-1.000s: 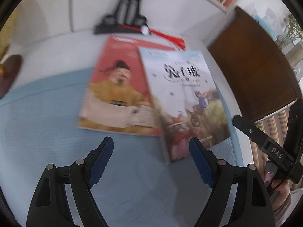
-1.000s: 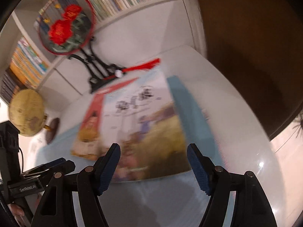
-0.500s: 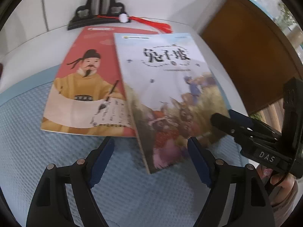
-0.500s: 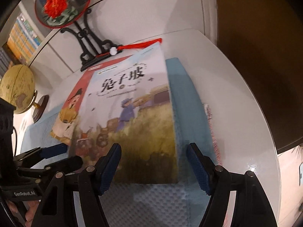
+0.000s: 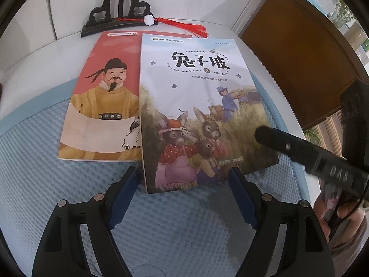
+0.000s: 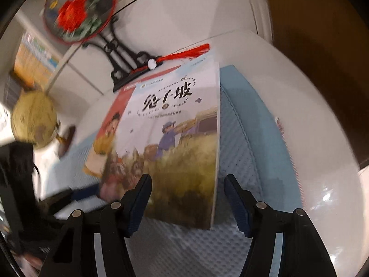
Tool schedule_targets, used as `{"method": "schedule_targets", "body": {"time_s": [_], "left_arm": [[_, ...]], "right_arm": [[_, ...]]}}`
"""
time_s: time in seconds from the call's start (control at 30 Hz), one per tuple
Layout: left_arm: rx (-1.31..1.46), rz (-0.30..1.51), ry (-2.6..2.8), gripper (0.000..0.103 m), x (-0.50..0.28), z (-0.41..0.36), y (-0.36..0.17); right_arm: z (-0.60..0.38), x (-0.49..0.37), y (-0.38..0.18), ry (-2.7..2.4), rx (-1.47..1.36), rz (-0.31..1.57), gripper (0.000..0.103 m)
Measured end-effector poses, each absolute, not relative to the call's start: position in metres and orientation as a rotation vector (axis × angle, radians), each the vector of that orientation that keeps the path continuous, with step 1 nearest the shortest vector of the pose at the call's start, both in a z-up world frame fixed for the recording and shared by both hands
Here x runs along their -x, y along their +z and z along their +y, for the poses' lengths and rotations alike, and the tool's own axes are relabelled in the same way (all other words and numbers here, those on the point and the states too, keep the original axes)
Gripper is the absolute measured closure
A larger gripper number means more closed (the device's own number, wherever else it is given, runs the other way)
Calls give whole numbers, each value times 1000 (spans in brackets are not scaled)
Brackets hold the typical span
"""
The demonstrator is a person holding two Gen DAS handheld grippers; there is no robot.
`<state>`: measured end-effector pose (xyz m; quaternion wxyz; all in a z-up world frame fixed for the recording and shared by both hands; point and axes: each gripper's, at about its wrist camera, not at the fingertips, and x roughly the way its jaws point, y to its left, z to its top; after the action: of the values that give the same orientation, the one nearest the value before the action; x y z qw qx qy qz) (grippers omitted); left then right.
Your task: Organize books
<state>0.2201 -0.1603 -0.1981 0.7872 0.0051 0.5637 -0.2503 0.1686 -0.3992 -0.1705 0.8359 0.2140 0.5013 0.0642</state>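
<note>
Two books lie on a blue mat (image 5: 57, 184). A red book (image 5: 101, 106) shows a man in a yellow robe. A rabbit book (image 5: 198, 115) lies partly over its right side. My left gripper (image 5: 184, 180) stands open just above the rabbit book's near edge, and the pads do not touch it. One of my right gripper's fingers (image 5: 276, 142) reaches over that book's near right corner. In the right wrist view my right gripper (image 6: 186, 184) straddles the near right corner of the rabbit book (image 6: 180, 138). Its jaws are closing and the pads are still apart from the book.
A black fan stand (image 5: 120, 16) with a red tassel (image 5: 191, 26) stands just behind the books, holding a round fan (image 6: 78, 11). A globe (image 6: 34, 120) is at the far left. A brown wooden panel (image 5: 299, 57) rises beyond the table's right edge.
Both grippers have come down closer to the books. The right gripper's jaws have narrowed around the rabbit book's corner, and its finger now reaches over that corner in the left wrist view.
</note>
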Motion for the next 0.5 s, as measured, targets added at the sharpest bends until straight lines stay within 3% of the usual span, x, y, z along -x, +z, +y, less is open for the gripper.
{"method": "schedule_targets", "body": {"time_s": [0.5], "left_arm": [[-122,1171,-522,26,-216,-177,-200]], "right_arm": [[-387,-176,-173,133,-435,1080,37]]}}
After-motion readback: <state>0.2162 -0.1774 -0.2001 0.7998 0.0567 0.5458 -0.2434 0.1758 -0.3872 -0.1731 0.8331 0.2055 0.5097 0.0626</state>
